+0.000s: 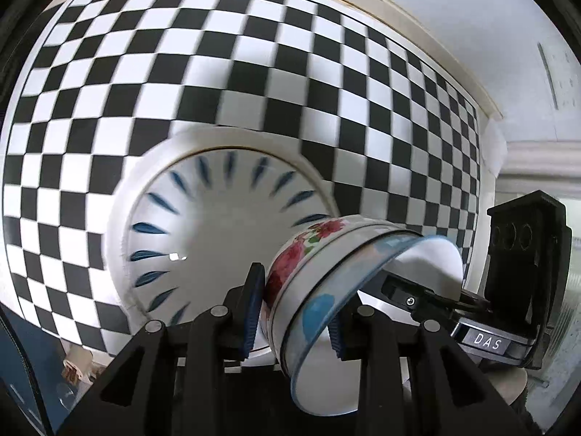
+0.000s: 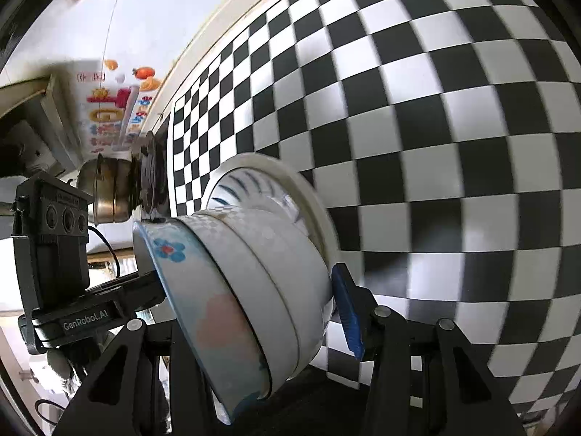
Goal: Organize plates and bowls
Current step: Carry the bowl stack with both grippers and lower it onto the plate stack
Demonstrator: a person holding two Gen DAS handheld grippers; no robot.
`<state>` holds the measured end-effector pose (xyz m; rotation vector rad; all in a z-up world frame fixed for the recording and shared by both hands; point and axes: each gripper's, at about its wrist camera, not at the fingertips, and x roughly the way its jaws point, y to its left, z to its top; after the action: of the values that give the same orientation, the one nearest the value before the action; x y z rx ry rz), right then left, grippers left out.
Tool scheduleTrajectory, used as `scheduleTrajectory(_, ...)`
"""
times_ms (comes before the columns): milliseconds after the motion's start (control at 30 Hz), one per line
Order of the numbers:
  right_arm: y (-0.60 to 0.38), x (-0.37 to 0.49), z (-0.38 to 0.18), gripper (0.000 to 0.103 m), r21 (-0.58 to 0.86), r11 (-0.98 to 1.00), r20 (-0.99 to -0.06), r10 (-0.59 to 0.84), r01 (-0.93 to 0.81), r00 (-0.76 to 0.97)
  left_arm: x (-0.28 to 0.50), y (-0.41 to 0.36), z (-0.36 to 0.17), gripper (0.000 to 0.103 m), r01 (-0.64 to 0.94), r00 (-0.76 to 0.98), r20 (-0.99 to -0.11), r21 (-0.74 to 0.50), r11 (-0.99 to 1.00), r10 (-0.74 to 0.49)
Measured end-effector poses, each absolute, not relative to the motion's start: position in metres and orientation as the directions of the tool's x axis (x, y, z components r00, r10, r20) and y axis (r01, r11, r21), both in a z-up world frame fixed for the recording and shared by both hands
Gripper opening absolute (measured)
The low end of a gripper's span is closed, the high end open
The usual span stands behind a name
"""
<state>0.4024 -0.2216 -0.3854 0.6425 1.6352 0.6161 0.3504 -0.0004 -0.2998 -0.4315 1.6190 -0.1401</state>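
A stack of nested bowls [image 1: 319,254], one with red roses and one with a blue rim, hangs tilted over a white plate [image 1: 218,225] with blue dashes. My left gripper [image 1: 296,305] is shut on the stack's wall, a blue pad on each side. The same bowls [image 2: 254,272] fill the right wrist view, where my right gripper [image 2: 254,290] is shut on them. Its right pad [image 2: 346,312] presses the outer wall; its other finger is hidden by the bowls. The plate [image 2: 276,181] lies just beyond, on the checkered cloth [image 2: 435,109].
The black-and-white checkered cloth [image 1: 218,54] covers the table up to its pale edge [image 1: 486,109]. A metal pot [image 2: 109,192] and a dark round lid [image 2: 152,174] stand at the cloth's far left end, below a colourful poster [image 2: 112,109].
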Motion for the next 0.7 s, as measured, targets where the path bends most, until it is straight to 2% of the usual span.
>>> scheduleTrajectory(367, -0.156, 0.413, -0.391, 0.050, 0.704, 0.710, -0.694, 0.687, -0.004, -0.213, 0.345, 0.045, -0.308, 0.027, -0.269, -0.025, -0.941, -0.318, 0.909, -0.336)
scheduleTrajectory(700, -0.139, 0.416, -0.398, 0.050, 0.684, 0.729, -0.712, 0.663, -0.020, -0.231, 0.344, 0.059, -0.321, 0.027, -0.298, -0.037, -0.936, -0.323, 0.898, -0.349)
